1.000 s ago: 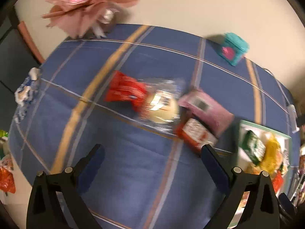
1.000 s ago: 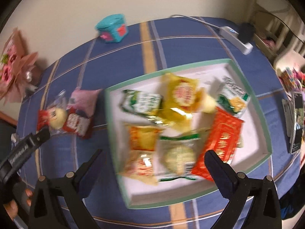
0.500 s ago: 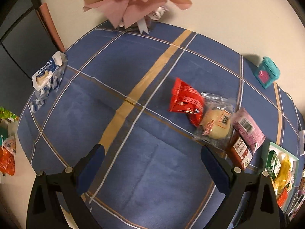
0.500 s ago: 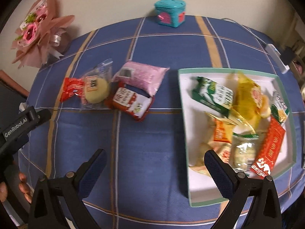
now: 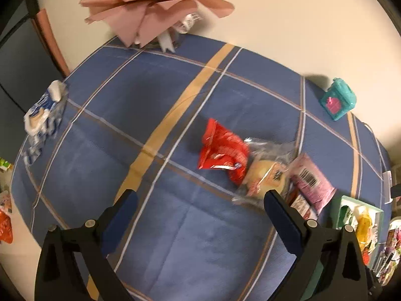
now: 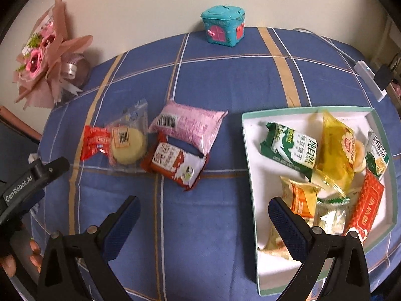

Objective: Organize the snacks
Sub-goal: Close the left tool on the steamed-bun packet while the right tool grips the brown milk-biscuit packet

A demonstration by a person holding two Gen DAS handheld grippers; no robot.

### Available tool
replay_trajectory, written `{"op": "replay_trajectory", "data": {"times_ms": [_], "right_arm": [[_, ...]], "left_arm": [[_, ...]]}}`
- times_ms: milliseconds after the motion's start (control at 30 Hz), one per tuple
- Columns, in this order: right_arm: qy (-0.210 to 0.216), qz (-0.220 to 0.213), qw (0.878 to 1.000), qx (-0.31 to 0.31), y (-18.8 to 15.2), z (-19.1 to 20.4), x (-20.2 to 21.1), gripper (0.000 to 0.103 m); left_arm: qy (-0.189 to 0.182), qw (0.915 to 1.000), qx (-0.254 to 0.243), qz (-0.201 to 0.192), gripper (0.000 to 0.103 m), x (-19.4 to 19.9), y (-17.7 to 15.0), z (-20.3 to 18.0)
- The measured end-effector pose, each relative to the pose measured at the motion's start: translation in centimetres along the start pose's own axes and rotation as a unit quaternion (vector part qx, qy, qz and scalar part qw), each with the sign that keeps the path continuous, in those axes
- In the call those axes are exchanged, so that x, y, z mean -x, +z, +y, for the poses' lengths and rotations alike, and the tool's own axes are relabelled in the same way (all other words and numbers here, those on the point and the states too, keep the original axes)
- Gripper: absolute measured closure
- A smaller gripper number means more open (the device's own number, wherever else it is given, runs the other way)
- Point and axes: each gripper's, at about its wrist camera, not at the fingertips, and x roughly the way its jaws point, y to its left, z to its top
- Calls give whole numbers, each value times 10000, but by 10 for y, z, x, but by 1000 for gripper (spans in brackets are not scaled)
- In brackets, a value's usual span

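Four snacks lie loose in a cluster on the blue plaid tabletop (image 6: 200, 225), left of centre in the right wrist view: a red packet (image 6: 95, 141), a clear-wrapped yellow cake (image 6: 129, 143) overlapping its right edge, a red-brown packet (image 6: 175, 166) touching the cake's wrapper, and a pink packet (image 6: 189, 124) resting partly over the red-brown one at its 12 o'clock. At 3 o'clock from the cluster, apart from it, sits the green-rimmed white tray (image 6: 246, 150), already holding several packets, among them a green-and-white one (image 6: 290, 148) and a yellow bag (image 6: 335, 150). The right gripper (image 6: 204, 217) hovers above bare cloth between cluster and tray, its fingers spread wide and holding nothing. The left gripper (image 5: 200, 209) also has its fingers wide apart and empty, with the red packet (image 5: 223, 151) and the cake (image 5: 267, 175) ahead of it toward 1 o'clock. Farther out, a pink bouquet (image 6: 47, 60) stands at 10 o'clock and a teal house-shaped box (image 6: 223, 26) at 12 o'clock by the wall. The step in hand appears to be the reach for the next loose snack. The next move probably calls for lowering one gripper over a single packet, likely the top-lying pink one or the outlying red one, closing on its edge without dragging its neighbours, then carrying it to the tray.
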Motion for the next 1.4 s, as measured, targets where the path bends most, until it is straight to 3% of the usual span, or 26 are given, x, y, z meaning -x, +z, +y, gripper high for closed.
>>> {"op": "replay_trajectory", "data": {"times_ms": [500,967,1233,1300,1400], "right_arm": [[45,166,9998,-114,32,15,-41,0],[-151,397,9988,-237,42,23,-93,0],[-226,296,9989,-282,46,25,-109,0],[-235,253,9990,-295,45,25,-109,4],[-156,211,9992,-302,41,30,-104,17]], "left_arm": [[-376,9984,-402,160,2,-37,19,-42],[-500,9942,-905,307,6,-71,14,-74],[-203,9927,-1179,163,9,-72,9,-87],[-97,9925,-1212,94,17,-68,8,-87],[-170,9930,-1163,127,18,-67,9,-84]]}}
